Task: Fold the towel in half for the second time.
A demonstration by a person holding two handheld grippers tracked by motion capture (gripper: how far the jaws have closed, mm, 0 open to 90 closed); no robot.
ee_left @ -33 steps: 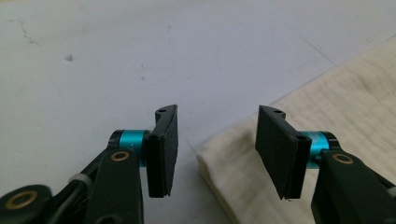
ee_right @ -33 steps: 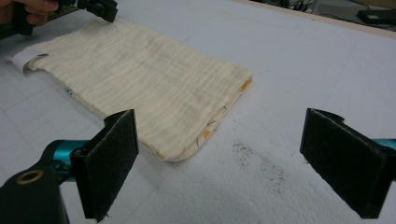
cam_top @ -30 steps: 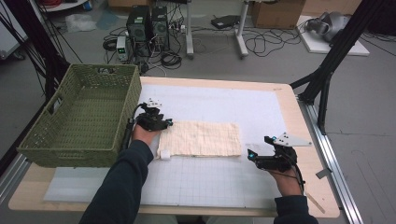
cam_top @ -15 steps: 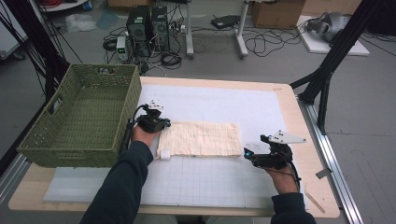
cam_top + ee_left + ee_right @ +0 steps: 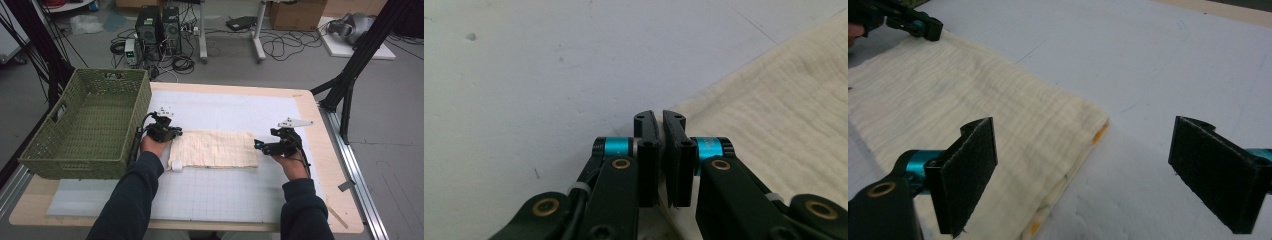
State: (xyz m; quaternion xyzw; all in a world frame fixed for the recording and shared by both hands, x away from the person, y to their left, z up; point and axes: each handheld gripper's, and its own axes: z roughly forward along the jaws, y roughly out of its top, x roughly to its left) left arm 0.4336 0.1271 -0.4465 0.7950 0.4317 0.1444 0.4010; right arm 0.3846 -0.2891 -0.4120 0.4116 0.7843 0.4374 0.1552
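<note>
Right gripper (image 5: 260, 146) nearer, apparently, ribbed cloth (image 5: 215, 148)

Your cream cloth (image 5: 215, 148) lies folded flat in a long rectangle across the white tabletop (image 5: 235, 195), orange showing at its right edge

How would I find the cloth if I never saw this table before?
Start at the big green woven basket on the table's left side. Just to its right, on the white mat, a cream folded cloth lies flat between the two grippers. It is the only soft, pale yellow thing there, a long rectangle with faint crinkled lines.
</note>
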